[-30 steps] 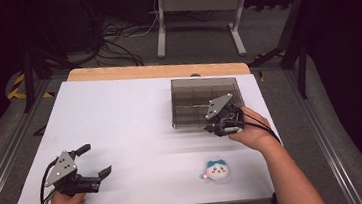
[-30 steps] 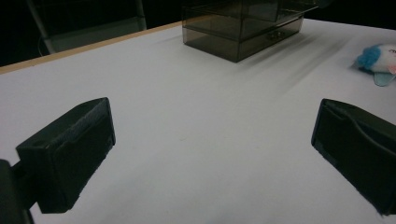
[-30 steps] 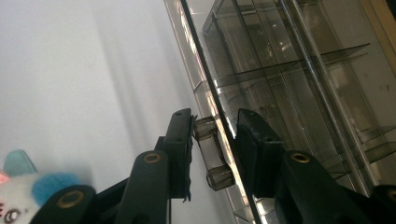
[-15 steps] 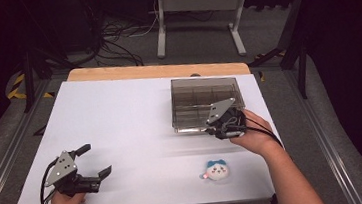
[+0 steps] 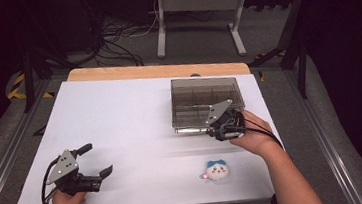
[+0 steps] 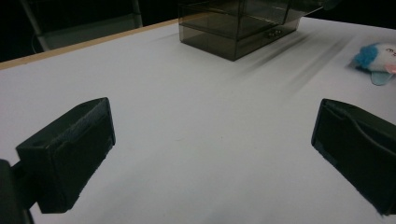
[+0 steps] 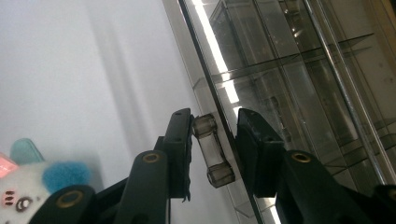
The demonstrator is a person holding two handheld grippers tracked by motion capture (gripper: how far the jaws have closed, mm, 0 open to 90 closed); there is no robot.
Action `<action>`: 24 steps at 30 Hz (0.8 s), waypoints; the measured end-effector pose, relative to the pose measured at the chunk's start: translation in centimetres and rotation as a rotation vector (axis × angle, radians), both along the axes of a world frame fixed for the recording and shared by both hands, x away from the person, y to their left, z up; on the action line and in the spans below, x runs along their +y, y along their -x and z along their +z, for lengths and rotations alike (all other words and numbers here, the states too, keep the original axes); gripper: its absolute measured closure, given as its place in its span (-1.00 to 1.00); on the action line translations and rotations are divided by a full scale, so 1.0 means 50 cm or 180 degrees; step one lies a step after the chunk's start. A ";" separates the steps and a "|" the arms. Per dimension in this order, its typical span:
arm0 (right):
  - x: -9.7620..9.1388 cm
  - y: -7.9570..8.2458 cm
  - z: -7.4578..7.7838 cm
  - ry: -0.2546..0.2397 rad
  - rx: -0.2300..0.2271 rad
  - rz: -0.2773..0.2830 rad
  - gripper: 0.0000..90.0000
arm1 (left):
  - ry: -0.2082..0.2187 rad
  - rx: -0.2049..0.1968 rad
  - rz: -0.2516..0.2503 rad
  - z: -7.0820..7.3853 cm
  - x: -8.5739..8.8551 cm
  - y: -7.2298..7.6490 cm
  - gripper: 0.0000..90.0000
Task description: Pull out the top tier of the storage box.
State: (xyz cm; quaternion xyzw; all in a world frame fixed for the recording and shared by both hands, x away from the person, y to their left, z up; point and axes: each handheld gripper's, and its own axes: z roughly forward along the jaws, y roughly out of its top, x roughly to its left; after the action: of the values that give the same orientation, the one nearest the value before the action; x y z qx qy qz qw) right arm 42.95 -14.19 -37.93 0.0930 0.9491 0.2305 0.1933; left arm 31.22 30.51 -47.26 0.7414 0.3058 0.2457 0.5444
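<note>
A smoky clear drawer box stands at the back right of the white table. My right gripper is at its front face. In the right gripper view the gripper has its jaws on either side of the small clear drawer handle. The left jaw touches the handle and a thin gap shows at the right jaw. These jaws have just been opening. My left gripper rests open near the front left corner, and its jaws stand wide with nothing between them.
A small white plush toy with blue ears lies in front of the box, near the right forearm; it also lies at the edges of the gripper views. A wooden strip borders the table's far edge.
</note>
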 end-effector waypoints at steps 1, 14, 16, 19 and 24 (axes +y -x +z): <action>0.002 0.003 0.000 0.0007 -0.0014 -0.0011 0.49 | 0.0002 0.0001 -0.0006 0.000 -0.001 -0.001 -0.99; 0.004 0.013 0.000 0.0010 0.0036 -0.0024 0.50 | 0.0006 0.0016 -0.0032 0.001 -0.004 -0.006 -0.99; 0.004 0.014 0.000 0.0036 0.0011 0.0017 0.48 | -0.0011 0.0002 -0.0039 0.001 -0.004 -0.008 -0.99; 0.003 0.015 0.004 -0.0015 0.0004 0.0013 0.43 | -0.0006 0.0017 -0.0044 0.001 -0.006 -0.008 -0.99; -0.006 0.024 0.020 -0.0233 -0.0013 -0.0043 0.24 | 0.0007 0.0016 -0.0057 0.002 -0.007 -0.011 -1.00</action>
State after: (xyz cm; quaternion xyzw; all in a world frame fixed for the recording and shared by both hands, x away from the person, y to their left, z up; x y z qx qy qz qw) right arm 41.72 -14.47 -36.95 0.1060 0.9390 0.2640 0.1933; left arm 31.78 30.16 -47.18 0.7441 0.3008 0.2386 0.5467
